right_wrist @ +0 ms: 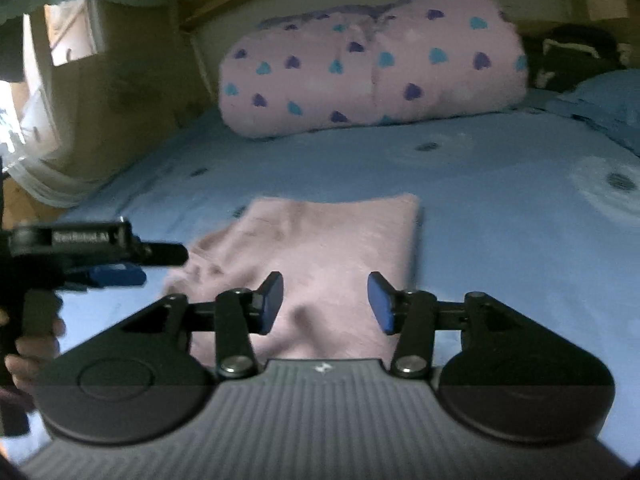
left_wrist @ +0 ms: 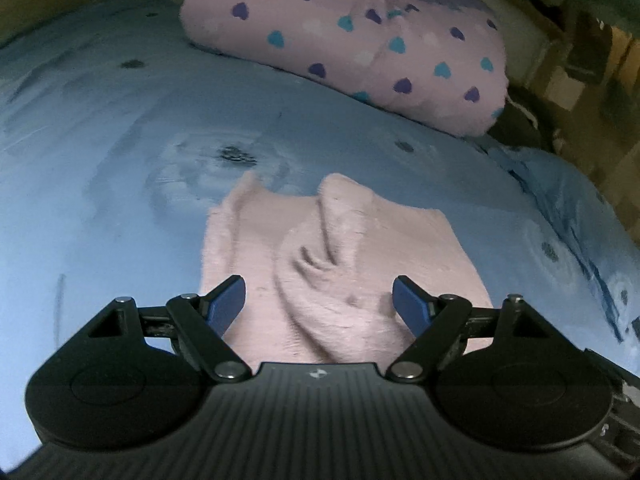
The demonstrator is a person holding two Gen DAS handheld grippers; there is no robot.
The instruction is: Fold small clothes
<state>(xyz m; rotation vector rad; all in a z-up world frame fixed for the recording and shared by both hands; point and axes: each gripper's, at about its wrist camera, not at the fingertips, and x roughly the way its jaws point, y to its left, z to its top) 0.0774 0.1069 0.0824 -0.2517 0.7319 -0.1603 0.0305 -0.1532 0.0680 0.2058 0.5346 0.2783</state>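
A small pale pink fuzzy garment point(left_wrist: 344, 256) lies folded on the blue bed sheet point(left_wrist: 120, 200), with a rumpled ridge down its middle. My left gripper point(left_wrist: 319, 300) is open and empty, just above the garment's near edge. In the right wrist view the same garment point(right_wrist: 320, 248) lies flat with a straight far edge. My right gripper point(right_wrist: 325, 300) is open and empty, hovering over its near part. The left gripper point(right_wrist: 120, 268) shows at the left of that view, beside the garment's left edge, held by a hand.
A pink rolled blanket with blue and purple hearts point(left_wrist: 360, 40) lies across the far side of the bed point(right_wrist: 380, 72). A blue pillow point(right_wrist: 608, 96) and dark items point(right_wrist: 572, 52) sit at the far right. The bed's left edge point(right_wrist: 80, 200) drops to the floor.
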